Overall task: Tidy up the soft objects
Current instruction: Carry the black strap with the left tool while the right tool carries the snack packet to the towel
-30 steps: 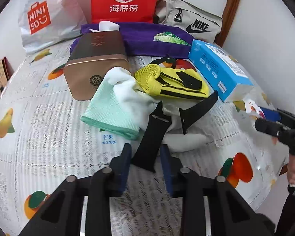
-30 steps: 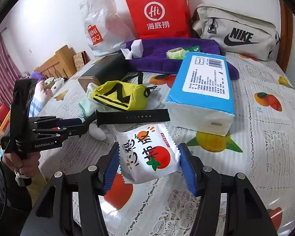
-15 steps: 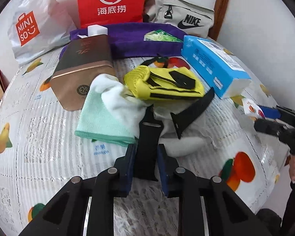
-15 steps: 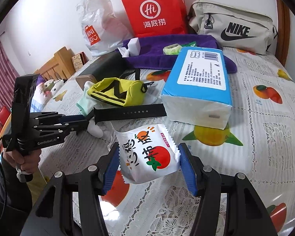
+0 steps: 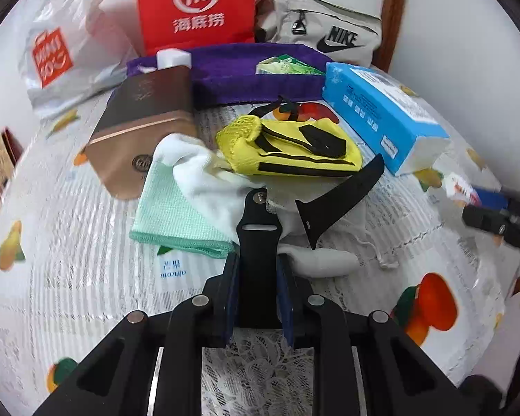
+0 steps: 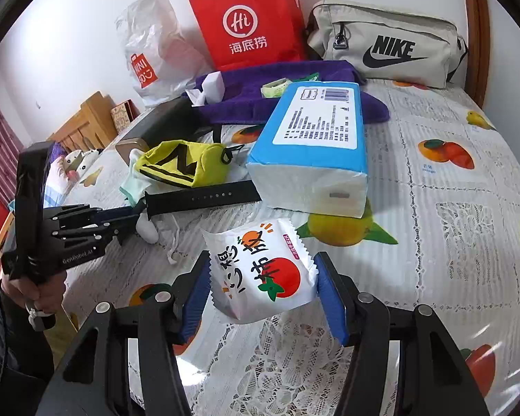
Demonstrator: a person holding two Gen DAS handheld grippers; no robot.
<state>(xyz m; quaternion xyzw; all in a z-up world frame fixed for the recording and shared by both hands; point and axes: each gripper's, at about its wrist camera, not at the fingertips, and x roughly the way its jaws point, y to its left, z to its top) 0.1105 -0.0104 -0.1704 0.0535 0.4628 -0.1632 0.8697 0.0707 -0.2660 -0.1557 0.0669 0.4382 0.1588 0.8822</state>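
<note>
The left gripper (image 5: 258,287) is clamped on the near end of a black watch strap (image 5: 258,239), which runs straight ahead from its fingertips onto a white cloth (image 5: 208,176). The strap is matte rubber with a metal stud and a slot. Its other half (image 5: 343,194) lies just right of the tips.

The right gripper (image 6: 261,277) pinches a white snack packet (image 6: 260,270) between its blue pads; the packet shows a tomato and Chinese characters.

Beyond stand a red "Hi" bag (image 5: 196,3), a "MINISO" bag (image 5: 52,55) and a "NIKE" pouch (image 6: 388,45).
</note>
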